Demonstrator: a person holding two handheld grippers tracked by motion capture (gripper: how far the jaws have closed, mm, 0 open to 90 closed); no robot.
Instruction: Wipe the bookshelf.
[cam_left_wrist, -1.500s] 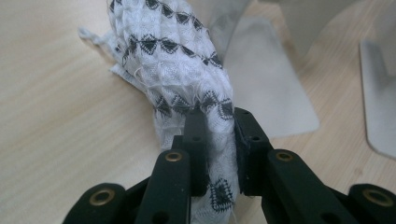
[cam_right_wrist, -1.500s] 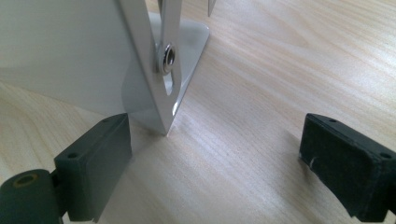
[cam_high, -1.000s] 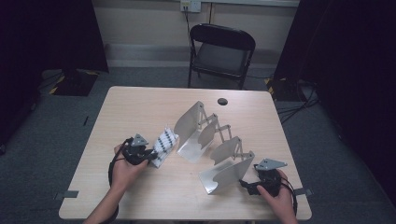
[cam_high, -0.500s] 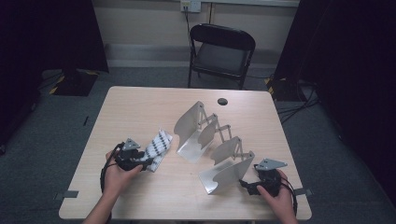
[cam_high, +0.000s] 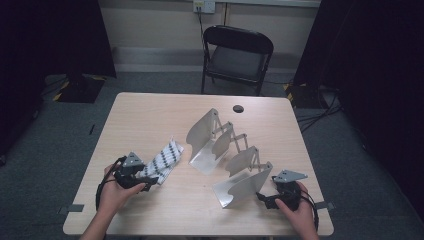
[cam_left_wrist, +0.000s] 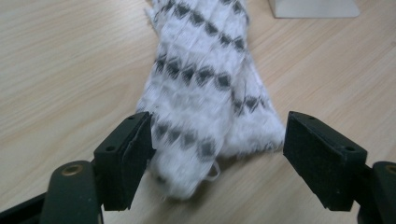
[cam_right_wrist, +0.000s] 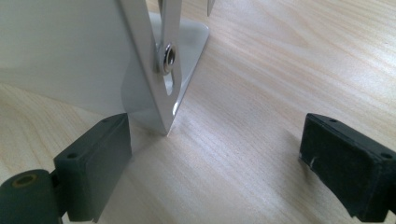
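Observation:
A white cloth with rows of black diamonds (cam_high: 165, 157) lies stretched on the left of the wooden table (cam_high: 150, 115). My left gripper (cam_high: 146, 177) is at the cloth's near end, open. In the left gripper view the cloth's (cam_left_wrist: 205, 88) end lies on the table between the two spread jaws, touching neither firmly. A folding metal rack of bent plates and scissor links (cam_high: 227, 152) stands mid-table. My right gripper (cam_high: 261, 196) sits at its near right corner, open. In the right gripper view the rack's plate and riveted link (cam_right_wrist: 159, 60) stand just beyond the left jaw.
A small black round thing (cam_high: 238, 108) lies at the table's far edge. A black folding chair (cam_high: 237, 55) stands behind the table. Cables trail on the grey carpet at right (cam_high: 320, 115). Bare tabletop lies between the cloth and the rack.
My left gripper has drawn back toward the near left edge, and the cloth has shifted a little that way and lies longer. The right gripper and rack have not moved.

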